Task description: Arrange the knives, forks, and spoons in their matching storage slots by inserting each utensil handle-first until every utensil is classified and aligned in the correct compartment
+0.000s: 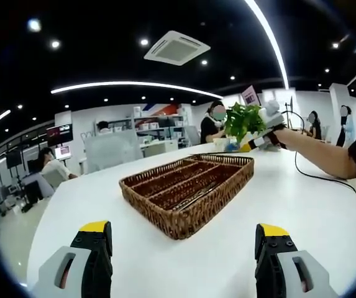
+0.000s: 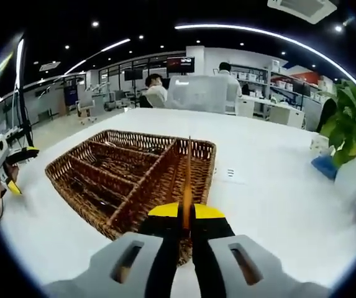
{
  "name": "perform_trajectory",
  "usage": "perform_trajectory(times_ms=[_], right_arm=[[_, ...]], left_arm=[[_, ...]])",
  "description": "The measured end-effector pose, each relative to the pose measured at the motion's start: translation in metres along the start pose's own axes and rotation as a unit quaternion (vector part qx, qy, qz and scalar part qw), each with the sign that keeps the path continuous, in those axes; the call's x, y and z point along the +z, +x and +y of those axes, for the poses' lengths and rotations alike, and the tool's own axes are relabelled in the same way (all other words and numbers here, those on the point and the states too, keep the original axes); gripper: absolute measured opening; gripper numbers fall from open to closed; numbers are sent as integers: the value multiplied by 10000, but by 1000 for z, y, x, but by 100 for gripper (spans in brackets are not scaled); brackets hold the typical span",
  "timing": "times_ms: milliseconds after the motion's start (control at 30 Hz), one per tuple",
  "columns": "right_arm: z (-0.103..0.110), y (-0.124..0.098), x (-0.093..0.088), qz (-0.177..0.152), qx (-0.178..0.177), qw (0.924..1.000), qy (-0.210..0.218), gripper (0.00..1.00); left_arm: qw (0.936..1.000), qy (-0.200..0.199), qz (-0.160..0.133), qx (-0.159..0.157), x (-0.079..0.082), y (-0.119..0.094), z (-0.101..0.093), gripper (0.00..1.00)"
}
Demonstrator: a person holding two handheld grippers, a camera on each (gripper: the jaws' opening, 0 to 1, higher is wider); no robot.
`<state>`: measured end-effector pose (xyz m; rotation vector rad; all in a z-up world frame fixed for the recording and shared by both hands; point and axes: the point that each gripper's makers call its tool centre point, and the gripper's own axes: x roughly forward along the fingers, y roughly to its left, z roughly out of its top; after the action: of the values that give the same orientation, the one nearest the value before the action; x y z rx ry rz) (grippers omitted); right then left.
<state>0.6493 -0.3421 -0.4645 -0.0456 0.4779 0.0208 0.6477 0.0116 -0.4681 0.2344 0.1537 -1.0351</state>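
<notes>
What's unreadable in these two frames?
- Right gripper view: the thin utensil in the right tongs is edge-on and blurred; knife, fork or spoon, unclear.
- Left gripper view: wicker tray compartments too shadowed to see contents.
- Right gripper view: left tongs cut by the edge, blurred.

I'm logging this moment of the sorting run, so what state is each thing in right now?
Brown woven wicker tray: on the white table, its visible slots hold no utensils.
Left gripper: open, holding nothing.
Right gripper: shut on thin orange-brown utensil, pointing out over the tray.
Leafy green potted plant: upright.
</notes>
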Motion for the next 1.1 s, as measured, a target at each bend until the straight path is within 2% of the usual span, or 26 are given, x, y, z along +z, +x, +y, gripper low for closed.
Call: perform_trajectory(times_ms=[233, 567, 833, 1000, 1100], right_arm=[[-1, 11, -2, 198, -43, 9997, -114, 3], [5, 3, -9, 553, -73, 9982, -241, 3], [9, 13, -10, 707, -80, 9969, -338, 3], [12, 21, -18, 952, -84, 9947, -381, 3], [13, 22, -19, 1000, -47, 9945, -300, 3]], left_arm=[[10000, -6, 9, -10, -1, 0, 0, 100], [10000, 2, -12, -14, 1, -1, -2, 100], [10000, -1, -45, -18, 3, -1, -3, 100], [10000, -3, -69, -9, 5, -3, -2, 100], [10000, 1, -86, -5, 5, -3, -2, 100]])
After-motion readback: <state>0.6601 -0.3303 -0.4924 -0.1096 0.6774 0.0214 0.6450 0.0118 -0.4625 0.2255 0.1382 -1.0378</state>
